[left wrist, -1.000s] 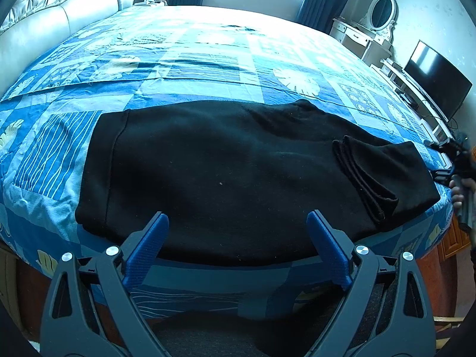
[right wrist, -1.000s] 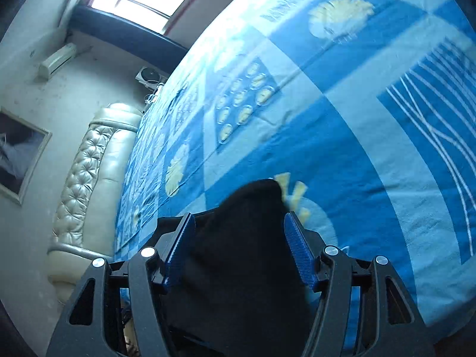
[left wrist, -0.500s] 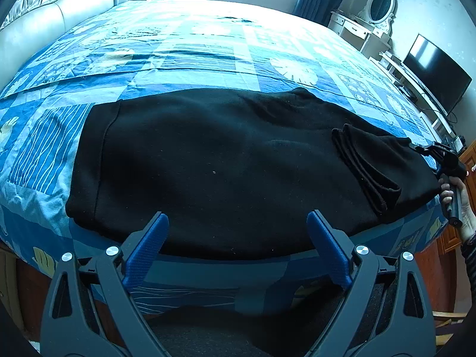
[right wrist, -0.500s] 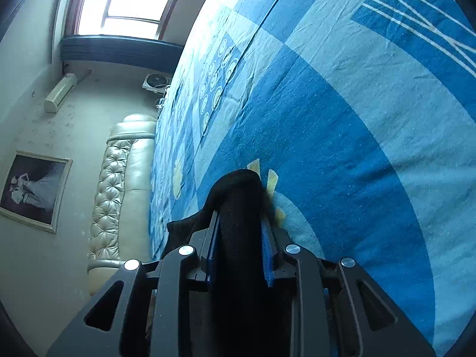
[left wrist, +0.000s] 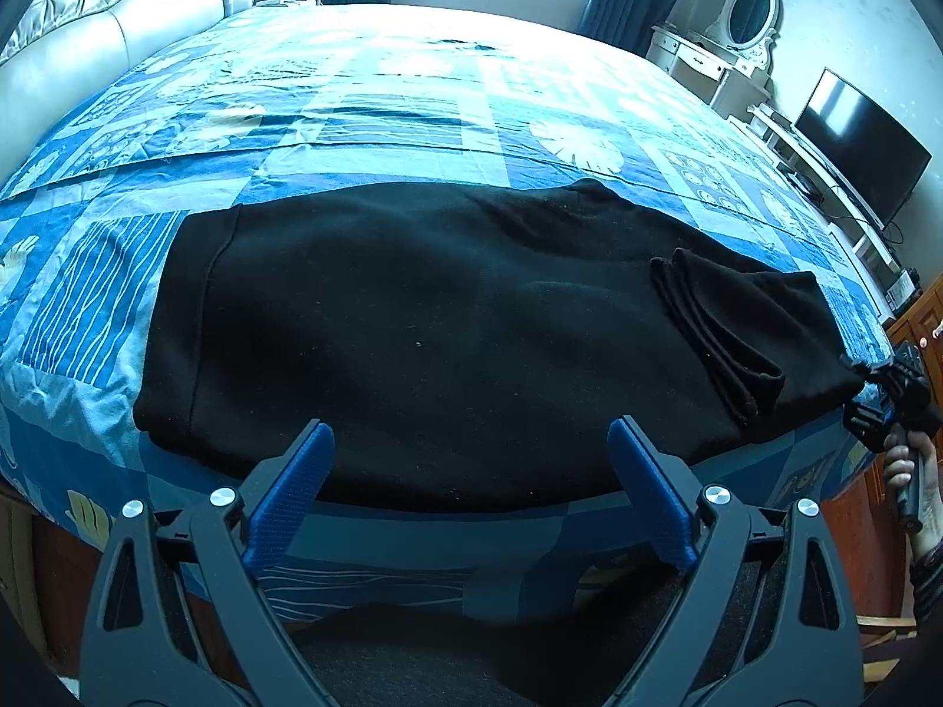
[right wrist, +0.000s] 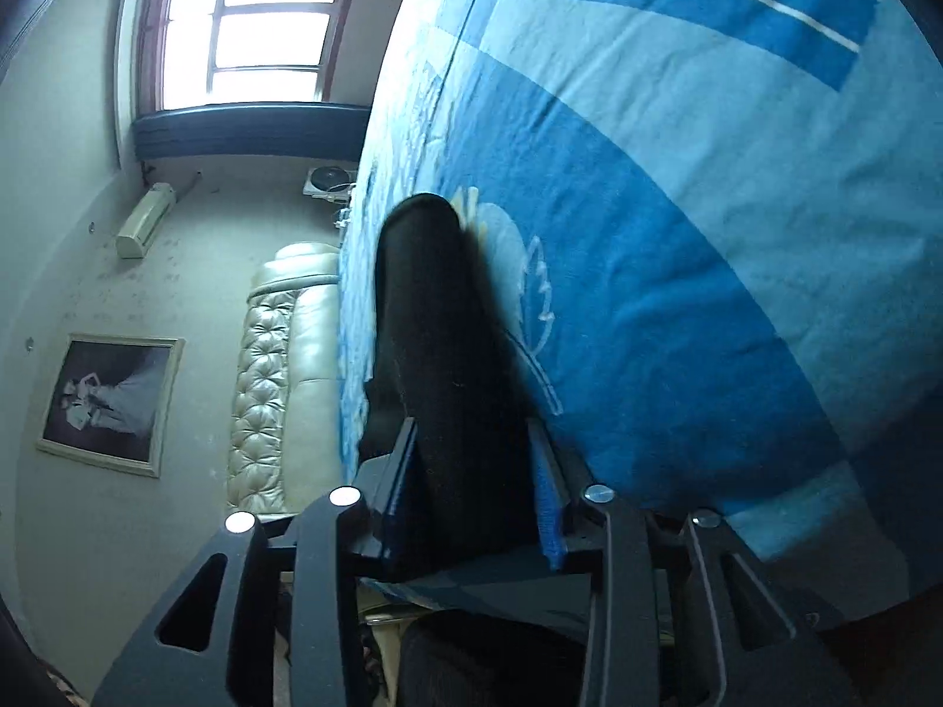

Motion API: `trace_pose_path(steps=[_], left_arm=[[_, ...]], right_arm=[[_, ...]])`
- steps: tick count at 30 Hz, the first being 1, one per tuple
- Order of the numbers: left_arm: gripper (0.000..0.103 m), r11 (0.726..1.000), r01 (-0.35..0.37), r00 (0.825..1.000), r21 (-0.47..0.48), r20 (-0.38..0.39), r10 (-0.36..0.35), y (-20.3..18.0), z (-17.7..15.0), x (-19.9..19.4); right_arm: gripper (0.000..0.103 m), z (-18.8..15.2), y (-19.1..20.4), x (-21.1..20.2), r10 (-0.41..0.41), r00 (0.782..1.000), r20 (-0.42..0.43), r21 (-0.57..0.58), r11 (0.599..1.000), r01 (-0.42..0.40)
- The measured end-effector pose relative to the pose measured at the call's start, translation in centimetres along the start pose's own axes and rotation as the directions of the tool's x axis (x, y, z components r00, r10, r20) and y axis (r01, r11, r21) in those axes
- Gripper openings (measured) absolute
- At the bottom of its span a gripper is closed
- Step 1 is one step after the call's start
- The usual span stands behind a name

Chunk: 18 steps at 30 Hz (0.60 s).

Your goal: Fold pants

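Black pants (left wrist: pixel 448 330) lie flat across the near side of the bed, waistband at the left, with the leg ends folded back at the right (left wrist: pixel 725 330). My left gripper (left wrist: pixel 468 483) is open and empty, just short of the pants' near edge. My right gripper (left wrist: pixel 872 380) shows at the far right of the left wrist view, at the folded end's corner. In the right wrist view it (right wrist: pixel 471 459) is shut on a fold of the black fabric (right wrist: pixel 436 318), lifted a little off the bedspread.
The bed carries a blue patterned bedspread (left wrist: pixel 377 118) with a padded headboard (left wrist: pixel 118 17) at the left. A dressing table with mirror (left wrist: pixel 742 17) and a TV (left wrist: pixel 860 147) stand at the right. A wooden cabinet (left wrist: pixel 919 318) is beside the bed's right corner.
My right gripper closed on the folded end of the pants and has rolled, pulling the fabric corner outward. My left gripper stayed open and drew slightly closer to the pants.
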<state>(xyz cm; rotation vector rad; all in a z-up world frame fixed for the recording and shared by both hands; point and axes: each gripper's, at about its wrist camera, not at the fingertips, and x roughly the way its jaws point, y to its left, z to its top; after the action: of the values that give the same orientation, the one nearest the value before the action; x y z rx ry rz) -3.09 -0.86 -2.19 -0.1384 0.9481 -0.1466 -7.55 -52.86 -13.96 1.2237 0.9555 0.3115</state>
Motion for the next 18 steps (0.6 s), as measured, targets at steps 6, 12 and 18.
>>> trace_pose_path(steps=[6,12,18], left_arm=[[0.094,1.0,-0.005,1.0,-0.006,-0.001,0.005,0.2,0.0,0.1],[0.094,1.0,-0.021,0.999,-0.001,0.025,0.021,0.6,0.1,-0.7],[0.094,0.999,-0.025,0.999,-0.046,0.042,0.027,1.9,0.8,-1.1]], right_arm=[[0.024,0.2,0.4,0.1,-0.042,0.999,0.026,-0.023,0.999,0.043],[0.032,-0.5,2.1,-1.6,-0.094,0.99,0.104,-0.039,0.994,0.098],[0.032,-3.0,9.8,-1.9,-0.196,0.937,0.29,-0.218,0.939,0.264]])
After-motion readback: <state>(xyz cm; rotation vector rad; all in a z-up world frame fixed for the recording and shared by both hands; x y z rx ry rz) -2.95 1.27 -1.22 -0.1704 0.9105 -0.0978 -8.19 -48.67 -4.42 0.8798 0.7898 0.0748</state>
